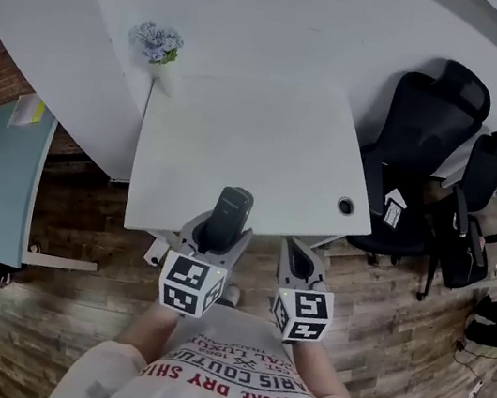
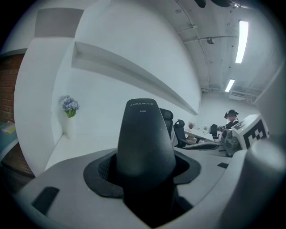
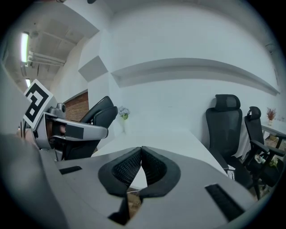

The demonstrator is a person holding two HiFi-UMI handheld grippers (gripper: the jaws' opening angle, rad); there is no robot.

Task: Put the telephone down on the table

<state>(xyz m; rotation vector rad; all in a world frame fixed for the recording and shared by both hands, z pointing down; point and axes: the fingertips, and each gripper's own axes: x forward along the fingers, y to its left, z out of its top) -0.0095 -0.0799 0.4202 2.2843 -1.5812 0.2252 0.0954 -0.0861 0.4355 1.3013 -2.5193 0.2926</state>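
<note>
telephone (image 1: 227, 218): dark handset, up in the air at the near edge of the white table (image 1: 241, 135), not yet set on it; whether it is already over the top i cannot tell.
left gripper (image 1: 221, 233): jaws stand wide and are closed on the handset's lower body, with nothing else in them.
right gripper (image 3: 141, 152): jaws together, tips touching, nothing between them; it hangs just beside the left one, apart from the telephone.
phone against the fingers: the thick lower half sits between the ribbed pads (image 2: 103, 172), one pad on each flank; the narrower rounded end juts well past the fingertips, centred and running roughly along the line of the jaws.
likely feel: a stiff plastic shell, probably light; the skin looks smooth and the body tapers, so it could creep forward out of a loose pinch.
fragility: likely sturdy enough, though a drop onto the hard top would be unkind to it.
best hold: the flanks of the broad lower half, where it is gripped now.
set-down: in my judgement, bring its underside flat to the top before the jaws let go.
</note>
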